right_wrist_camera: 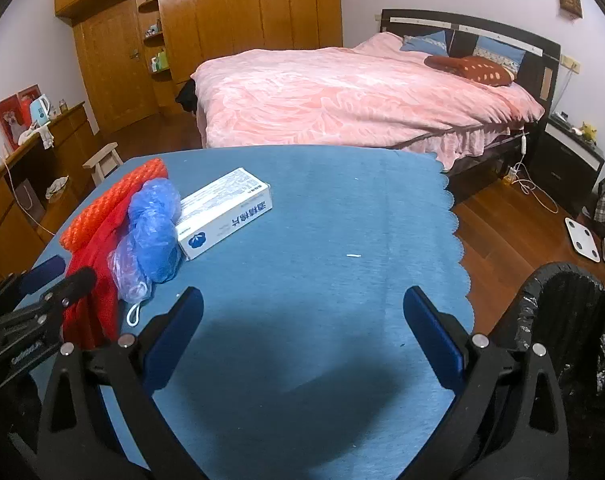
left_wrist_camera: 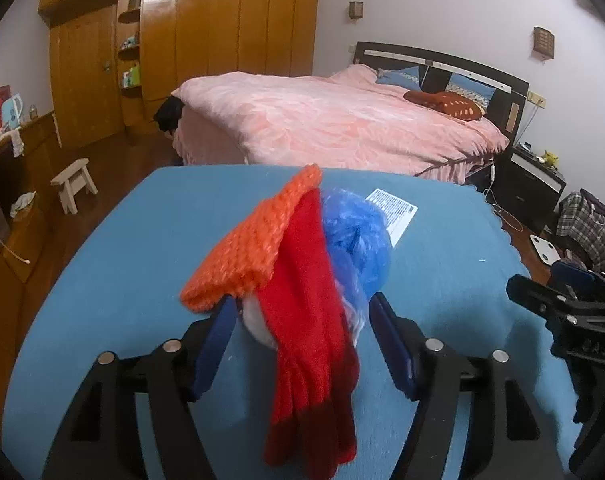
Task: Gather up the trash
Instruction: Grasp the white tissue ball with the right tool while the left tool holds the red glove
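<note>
At far left on the blue cloth-covered bench [right_wrist_camera: 322,220]: an orange knitted mesh piece [right_wrist_camera: 114,204] lying over a long red fabric strip [right_wrist_camera: 92,276]. Just right of these, a crumpled blue plastic bag [right_wrist_camera: 154,232] with a white cord loop at its near end, touching a white cardboard box with blue print [right_wrist_camera: 224,212].

Left tool [left_wrist_camera: 302,340] spread open around the near end of the red strip and the bag, blue pads on either side; contact impossible to judge, and no grip yet. Something white and rounded under the strip between the pads, not identifiable.

Right tool [right_wrist_camera: 302,332] also open, empty, poised above bare cloth mid-bench. At far right, off the bench edge, a black-lined trash bin [right_wrist_camera: 566,320].

Probably the pick-up stage: trash bunched at the left, none in the bin as far as visible. Next move likely: close the left tool on the bundle, lift clear, carry across to the bin. Loose fabric and slippery film call for a firm, deep pinch; box left for a separate grasp, perhaps by the right tool.
</note>
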A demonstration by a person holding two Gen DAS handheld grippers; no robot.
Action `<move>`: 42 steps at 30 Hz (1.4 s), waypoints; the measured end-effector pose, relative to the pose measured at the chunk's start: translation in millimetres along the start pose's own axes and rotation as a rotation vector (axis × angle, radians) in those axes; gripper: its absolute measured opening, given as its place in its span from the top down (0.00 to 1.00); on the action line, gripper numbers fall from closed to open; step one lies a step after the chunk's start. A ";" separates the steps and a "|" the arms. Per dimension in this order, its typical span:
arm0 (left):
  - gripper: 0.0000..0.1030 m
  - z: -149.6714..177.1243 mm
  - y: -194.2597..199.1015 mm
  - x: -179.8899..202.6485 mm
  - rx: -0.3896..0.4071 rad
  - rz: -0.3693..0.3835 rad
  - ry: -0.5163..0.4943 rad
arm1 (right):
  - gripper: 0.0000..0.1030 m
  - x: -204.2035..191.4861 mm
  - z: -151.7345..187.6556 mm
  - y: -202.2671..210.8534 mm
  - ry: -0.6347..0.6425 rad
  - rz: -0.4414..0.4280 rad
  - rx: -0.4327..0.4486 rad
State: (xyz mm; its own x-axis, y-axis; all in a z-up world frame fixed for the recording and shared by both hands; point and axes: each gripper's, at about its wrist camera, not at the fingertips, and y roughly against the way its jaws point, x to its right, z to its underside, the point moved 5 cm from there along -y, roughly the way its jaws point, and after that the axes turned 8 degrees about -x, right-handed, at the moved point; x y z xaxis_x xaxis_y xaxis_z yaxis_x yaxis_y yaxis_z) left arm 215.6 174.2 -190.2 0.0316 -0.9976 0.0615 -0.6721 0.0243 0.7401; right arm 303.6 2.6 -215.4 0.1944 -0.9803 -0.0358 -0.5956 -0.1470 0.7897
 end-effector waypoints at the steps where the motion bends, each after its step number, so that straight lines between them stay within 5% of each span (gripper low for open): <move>1: 0.52 -1.0 -0.5 1.5 0.003 0.006 -0.010 | 0.06 0.0 -0.2 0.1 0.000 0.000 0.002; 3: 0.71 -0.8 -0.8 4.2 0.001 0.018 -0.026 | 0.06 -0.2 -0.6 -0.4 -0.003 -0.003 0.004; 6: 0.82 1.0 4.3 2.3 0.011 0.040 -0.030 | 0.06 -4.3 -2.5 -0.2 -0.002 -0.015 0.013; 15: 0.88 6.5 15.9 -26.3 0.028 0.018 0.020 | 0.06 -46.1 -19.1 -5.1 0.057 -0.093 0.074; 22: 0.81 7.2 16.9 -25.8 0.014 0.084 0.026 | 0.11 -73.5 -25.8 -17.9 0.100 -0.110 0.068; 24: 0.68 8.9 17.0 -23.7 0.014 0.091 0.024 | 0.11 -65.7 -25.3 -18.9 0.094 -0.091 0.065; 32: 0.53 15.7 9.7 -6.9 -0.009 0.121 0.013 | 0.11 -7.5 -14.3 -23.4 0.005 -0.011 0.025; 36: 0.54 15.4 0.3 5.0 -0.024 0.085 -0.007 | 0.11 -1.4 -10.3 -24.0 -0.003 -0.006 0.023; 37: 0.56 14.2 -3.6 8.1 -0.030 0.070 -0.015 | 0.11 -2.9 -10.0 -23.7 -0.002 -0.010 0.025; 39: 0.78 13.3 -9.1 13.3 -0.037 0.030 -0.038 | 0.11 -6.7 -9.8 -23.2 0.001 -0.018 0.028; 42: 0.87 13.4 -10.8 19.1 -0.024 0.017 -0.073 | 0.11 -15.1 -11.4 -22.2 0.010 -0.039 0.032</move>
State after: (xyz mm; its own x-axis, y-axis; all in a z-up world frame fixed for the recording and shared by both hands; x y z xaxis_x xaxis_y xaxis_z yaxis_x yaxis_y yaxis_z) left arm 213.5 154.0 -205.9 -0.0343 -0.9991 0.0253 -0.6540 0.0415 0.7553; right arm 322.8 22.1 -225.4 0.2255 -0.9724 -0.0601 -0.6121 -0.1894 0.7678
